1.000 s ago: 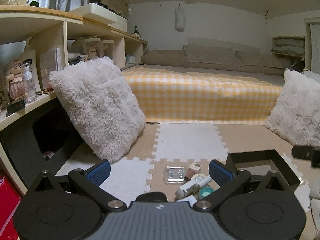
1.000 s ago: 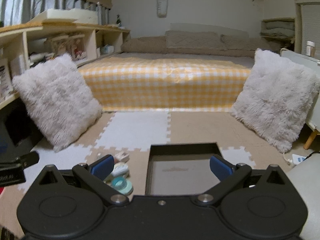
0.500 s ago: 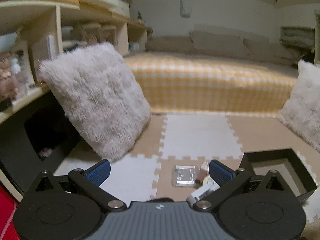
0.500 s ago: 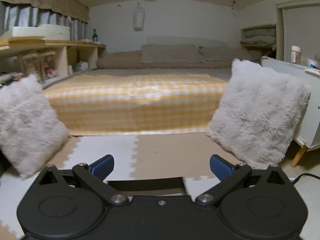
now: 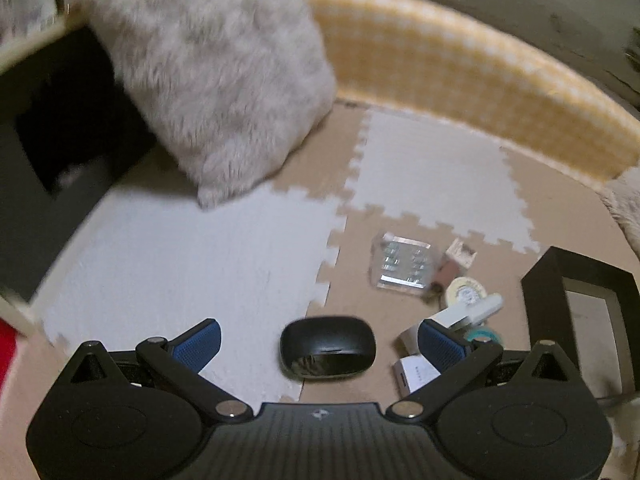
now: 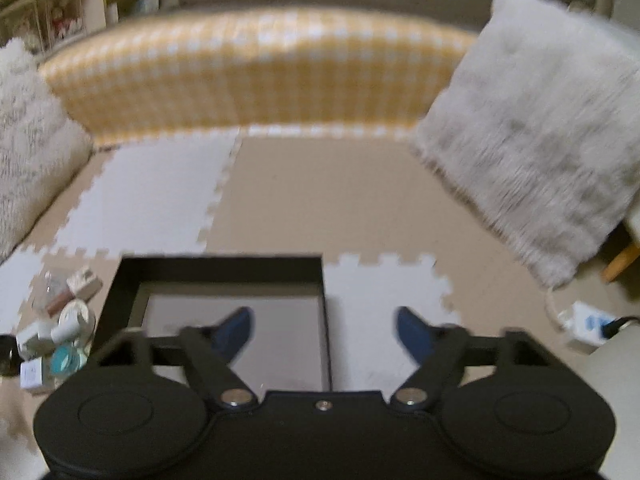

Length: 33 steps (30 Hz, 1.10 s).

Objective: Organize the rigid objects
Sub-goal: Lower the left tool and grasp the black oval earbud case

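The left gripper [image 5: 318, 346] has a black body with a ribbed grey centre panel, two round black discs, silver pivot screws and blue ribbed pads [image 5: 438, 346] on angled black fingers. The right gripper [image 6: 324, 330] is matt black with matching discs, silver screws and dark blue pads [image 6: 412, 328].

Left gripper [image 5: 319, 343] held low, tilted downward, blue-padded fingers [image 5: 199, 344] spread wide, nothing gripped. Right gripper [image 6: 324, 330] likewise angled downward, blue fingers [image 6: 236, 330] parted, nothing clamped between them; view blurred.
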{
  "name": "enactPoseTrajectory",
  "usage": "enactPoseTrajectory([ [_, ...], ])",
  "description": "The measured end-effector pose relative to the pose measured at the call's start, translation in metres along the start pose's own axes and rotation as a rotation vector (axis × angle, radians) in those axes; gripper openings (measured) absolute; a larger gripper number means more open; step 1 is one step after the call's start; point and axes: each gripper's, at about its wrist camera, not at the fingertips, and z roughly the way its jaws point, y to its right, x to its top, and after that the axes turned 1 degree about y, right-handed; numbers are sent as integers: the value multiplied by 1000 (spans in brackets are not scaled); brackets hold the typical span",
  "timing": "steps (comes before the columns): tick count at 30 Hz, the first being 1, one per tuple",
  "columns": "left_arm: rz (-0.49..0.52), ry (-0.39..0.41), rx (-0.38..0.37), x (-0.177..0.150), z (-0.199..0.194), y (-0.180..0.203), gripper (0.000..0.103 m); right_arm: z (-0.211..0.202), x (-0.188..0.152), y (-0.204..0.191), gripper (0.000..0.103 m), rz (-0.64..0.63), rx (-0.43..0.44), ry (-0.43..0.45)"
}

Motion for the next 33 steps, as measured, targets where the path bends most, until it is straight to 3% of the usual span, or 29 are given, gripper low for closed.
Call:
enactPoseTrajectory([
  [6,-23,-97,-35,-2,28,-3,103,31,0,5,47,18,26,-116],
  [10,-48,-131,-49,-4,41,-5,103,49,0,4,8,11,15,-181],
  [16,-58,-135,-59,-1,56,-2,102,47,-1,3,3,18,-14,-212],
  [24,28,-164,-12,-4,78,6,99,43,-2,-3,3,6,9,-225],
  [33,-22,-171,15,-3,103,1,94,45,-3,0,3,22,23,-217],
])
